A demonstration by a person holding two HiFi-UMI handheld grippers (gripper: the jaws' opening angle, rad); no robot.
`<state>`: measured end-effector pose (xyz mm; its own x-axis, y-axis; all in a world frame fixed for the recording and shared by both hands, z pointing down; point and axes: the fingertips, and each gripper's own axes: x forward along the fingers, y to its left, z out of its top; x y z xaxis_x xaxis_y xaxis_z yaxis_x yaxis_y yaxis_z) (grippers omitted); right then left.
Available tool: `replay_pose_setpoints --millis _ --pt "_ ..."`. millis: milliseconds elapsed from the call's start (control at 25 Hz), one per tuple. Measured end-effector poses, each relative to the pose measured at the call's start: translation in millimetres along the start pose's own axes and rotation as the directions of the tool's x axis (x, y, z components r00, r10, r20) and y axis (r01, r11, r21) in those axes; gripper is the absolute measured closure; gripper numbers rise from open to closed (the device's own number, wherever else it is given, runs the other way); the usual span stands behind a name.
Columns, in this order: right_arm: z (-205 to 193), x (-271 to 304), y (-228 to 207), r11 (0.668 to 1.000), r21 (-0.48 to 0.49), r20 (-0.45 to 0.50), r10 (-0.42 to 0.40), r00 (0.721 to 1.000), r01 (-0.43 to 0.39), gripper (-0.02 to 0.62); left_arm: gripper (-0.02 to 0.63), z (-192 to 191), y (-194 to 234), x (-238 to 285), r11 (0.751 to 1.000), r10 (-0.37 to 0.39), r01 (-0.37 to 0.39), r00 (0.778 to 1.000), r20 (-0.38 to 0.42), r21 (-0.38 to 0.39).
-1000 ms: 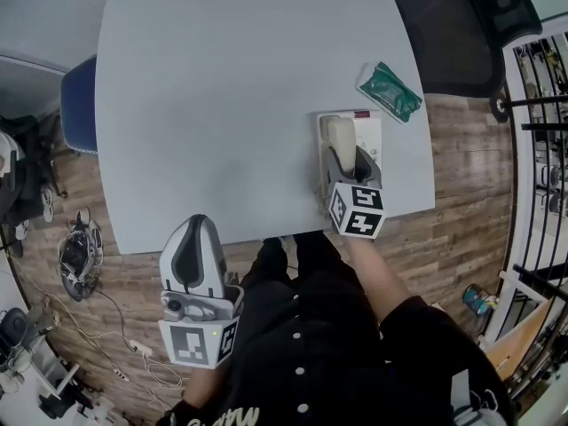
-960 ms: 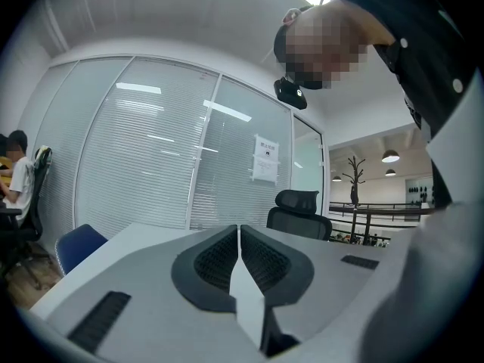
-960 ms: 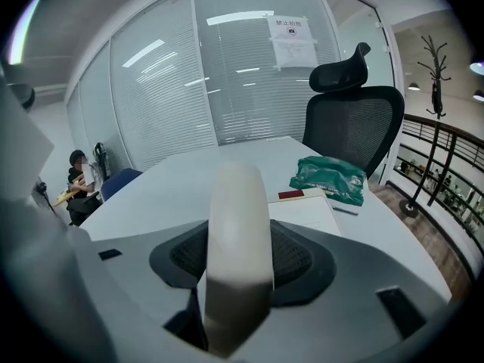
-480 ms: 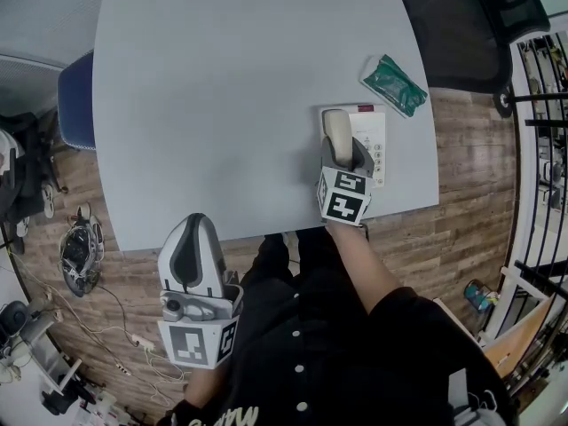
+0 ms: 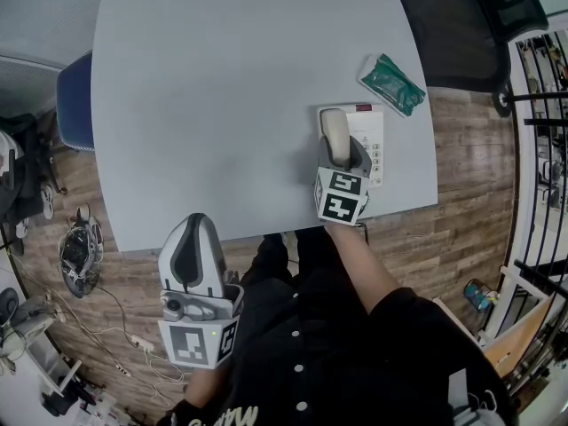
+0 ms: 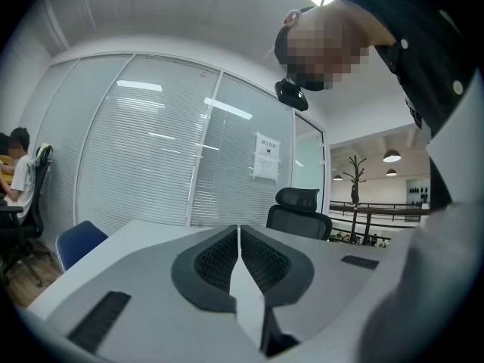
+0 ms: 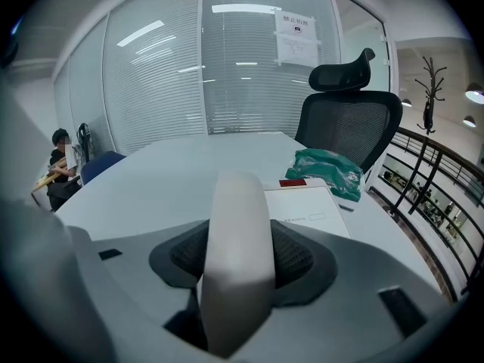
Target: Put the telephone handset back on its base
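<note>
A broad pale grey counter (image 5: pixel 240 87) fills most of the head view, standing on a wood-plank floor (image 5: pixel 461 238), with a black mesh office chair (image 5: pixel 461 25) pushed up at its far right corner and a blue chair (image 5: pixel 78 105) at its left edge. The person stands at the near edge in a dark buttoned top (image 5: pixel 311 344), a gripper in each hand. The left gripper (image 5: pixel 197 229) hangs off the counter's near edge, well apart from the phone; in its own view its fingers (image 6: pixel 212 259) are pressed together along one thin seam with nothing between them, pointing out roughly level across the bare counter toward the blinds. The right gripper (image 5: pixel 342 156) reaches in over the near right part of the counter and tilts downward. There sits the white telephone base (image 5: pixel 371 140), its keypad side showing to the right of the gripper. The cream handset (image 5: pixel 335 133) lies lengthwise over the left side of the base, its far end pointing away from the person. In the right gripper view the handset (image 7: pixel 238 240) stands squarely between the dark fingers (image 7: pixel 181 259), which pinch its near part from both sides, with the base (image 7: pixel 306 206) just beyond and to the right. Whether the handset is fully seated in its cradle I cannot tell. A crumpled green packet (image 5: pixel 392 85) lies on the counter just past the base's far right corner, not touching it.
</note>
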<state>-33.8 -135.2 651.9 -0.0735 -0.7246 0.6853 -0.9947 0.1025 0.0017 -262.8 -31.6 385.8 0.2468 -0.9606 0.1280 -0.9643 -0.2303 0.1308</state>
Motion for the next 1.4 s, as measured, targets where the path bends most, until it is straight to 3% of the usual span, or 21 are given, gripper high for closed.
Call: replay_pose_setpoints --millis 280,640,800,920,1040,1080,1240,1400 --pt "15.6 -3.9 12.2 0.994 -0.052 0.064 0.102 0.993 -0.099 0.322 0.588 0.0 -3.5 1.3 1.000 -0.005 0.005 1.000 0.001 0.000" --pt "13.0 -2.6 13.8 0.992 -0.083 0.054 0.103 0.993 -0.098 0.322 0.588 1.6 -4.0 0.5 1.000 -0.006 0.006 1.000 0.009 0.003" --pt "33.3 -20.9 18.9 0.977 -0.169 0.106 0.150 0.983 -0.131 0.322 0.588 7.5 -4.0 1.4 1.000 -0.007 0.007 1.000 0.029 0.010" --pt "58.8 -48.4 24.1 0.954 -0.238 0.172 0.224 0.959 -0.181 0.349 0.588 15.7 -5.1 3.4 1.000 -0.015 0.015 0.998 0.053 0.016" --pt "82.6 -79.8 11.2 0.943 -0.265 0.275 0.273 0.922 -0.200 0.508 0.588 25.3 -8.0 5.4 0.999 -0.032 0.030 0.996 0.082 0.022" --pt "90.7 -89.8 4.8 0.944 -0.259 0.306 0.282 0.909 -0.206 0.526 0.588 28.3 -9.2 6.5 0.999 -0.039 0.037 0.995 0.091 0.024" --pt "118.5 -123.4 -15.7 0.942 -0.208 0.369 0.323 0.871 -0.262 0.551 0.588 38.8 -13.5 11.9 0.998 -0.063 0.059 0.990 0.125 0.036" --pt "148.5 -157.6 -18.4 0.911 -0.241 0.418 0.408 0.811 -0.334 0.559 0.588 50.8 -17.2 15.9 0.996 -0.086 0.079 0.984 0.154 0.048"
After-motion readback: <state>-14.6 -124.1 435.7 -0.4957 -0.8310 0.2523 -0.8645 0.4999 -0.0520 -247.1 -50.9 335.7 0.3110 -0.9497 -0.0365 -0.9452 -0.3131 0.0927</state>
